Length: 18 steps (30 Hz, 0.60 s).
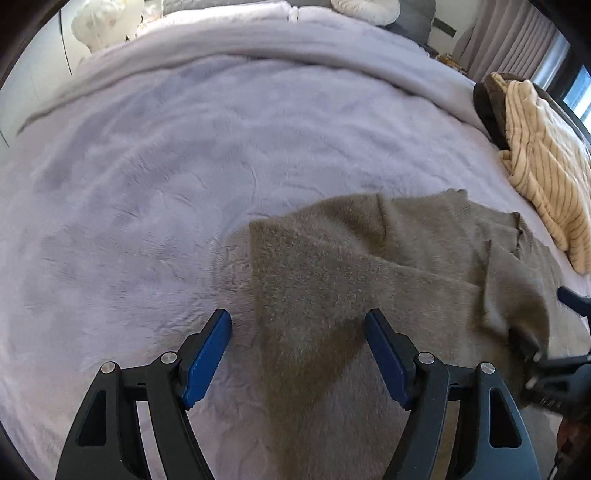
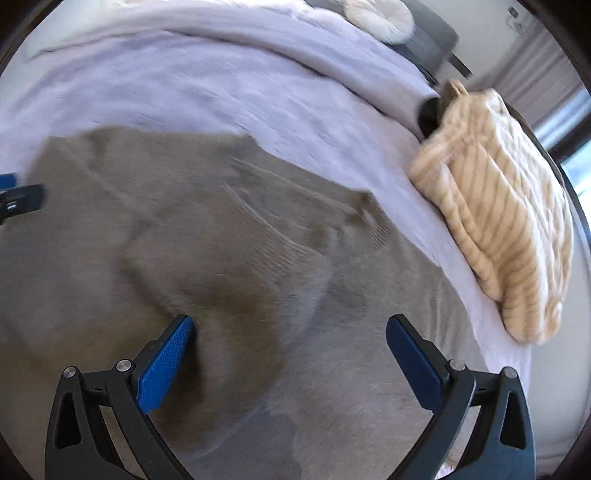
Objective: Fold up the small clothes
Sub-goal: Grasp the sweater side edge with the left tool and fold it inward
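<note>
Pale lilac blanket (image 1: 147, 184) covers the bed under both tools. Nearest, the left gripper (image 1: 298, 325) and right gripper (image 2: 290, 330) both hang with jaws spread wide and empty over the grey-brown sweater (image 2: 221, 229), which lies rumpled on the blanket. Farther off to the right sits a cream striped garment (image 2: 498, 221), apart from the sweater, with a round cushion (image 2: 380, 16) beyond.

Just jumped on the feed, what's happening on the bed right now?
A person is working a grey-brown sweater spread on the lavender blanket. Both tools are open and holding nothing: the left hand-held gripper sits over the sweater's near-left edge, the right hand-held gripper over its middle. The sweater lies rumpled, not yet neatly folded. A cream striped garment waits by the bed's right edge.
</note>
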Available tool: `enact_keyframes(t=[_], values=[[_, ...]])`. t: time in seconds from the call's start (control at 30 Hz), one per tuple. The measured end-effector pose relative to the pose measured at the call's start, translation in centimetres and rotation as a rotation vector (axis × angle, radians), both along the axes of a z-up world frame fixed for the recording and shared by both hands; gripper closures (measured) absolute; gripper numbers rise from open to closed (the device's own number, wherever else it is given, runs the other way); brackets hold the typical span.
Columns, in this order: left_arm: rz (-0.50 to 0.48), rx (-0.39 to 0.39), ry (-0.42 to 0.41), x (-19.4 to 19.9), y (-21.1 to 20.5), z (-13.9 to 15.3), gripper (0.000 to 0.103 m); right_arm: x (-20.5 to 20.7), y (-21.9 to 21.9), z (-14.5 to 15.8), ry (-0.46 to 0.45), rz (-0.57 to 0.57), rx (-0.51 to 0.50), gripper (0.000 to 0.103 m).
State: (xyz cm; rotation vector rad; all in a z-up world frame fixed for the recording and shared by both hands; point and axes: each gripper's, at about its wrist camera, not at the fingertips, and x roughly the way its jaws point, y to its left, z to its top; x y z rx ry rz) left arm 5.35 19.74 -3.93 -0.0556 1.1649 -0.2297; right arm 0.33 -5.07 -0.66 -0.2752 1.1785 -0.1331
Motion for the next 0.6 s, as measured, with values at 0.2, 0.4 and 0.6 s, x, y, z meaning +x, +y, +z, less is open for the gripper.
enact_keyframes(t=[0.2, 0.4, 0.6], values=[[-0.012, -0.004, -0.006, 0.0, -0.4, -0.2, 0.027, -2.5, -9.9, 3.1, -0.176, -0.280, 0.545, 0.086], [-0.014, -0.037, 0.024, 1.4, -1.7, -1.0, 0.028, -8.4, -19.1, -1.3, -0.183, -0.684, 0.932, 0.015], [-0.025, -0.105, 0.017, 1.9, -2.8, 0.1, 0.086, -7.6, -16.9, 1.2, -0.173, -0.600, 0.937, 0.015]])
